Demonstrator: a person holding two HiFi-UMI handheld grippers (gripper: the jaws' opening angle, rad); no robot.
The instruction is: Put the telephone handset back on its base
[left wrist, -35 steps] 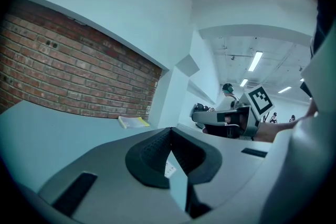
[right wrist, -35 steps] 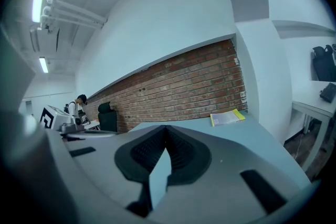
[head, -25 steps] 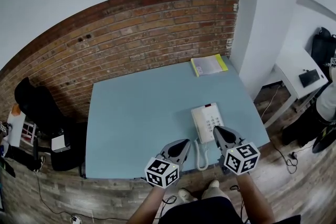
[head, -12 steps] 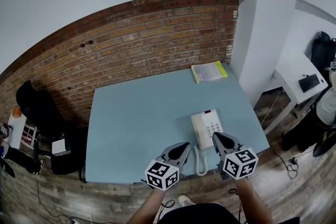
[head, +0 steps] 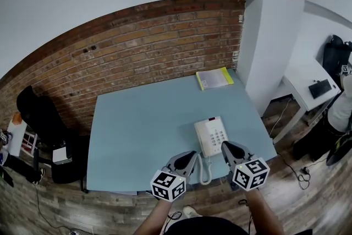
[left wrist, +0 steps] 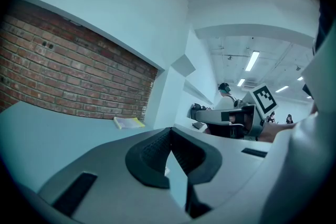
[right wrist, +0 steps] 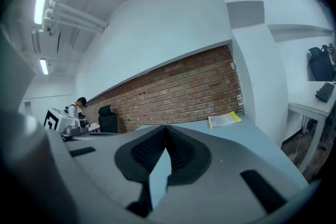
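Left gripper view has the left gripper (left wrist: 169,129) clenched, its pads meeting at the tips with nothing between them. The right gripper (right wrist: 166,127) is clenched and empty too. Just ahead of both, nearer the right one, the white telephone (head: 214,135) sits on the blue table (head: 137,129). Its handset (head: 201,139) apparently lies along its left side, and the coiled cord (head: 206,170) trails back between the grippers. Farther ahead, a yellow-edged booklet (head: 214,78) lies by the brick wall (head: 137,47).
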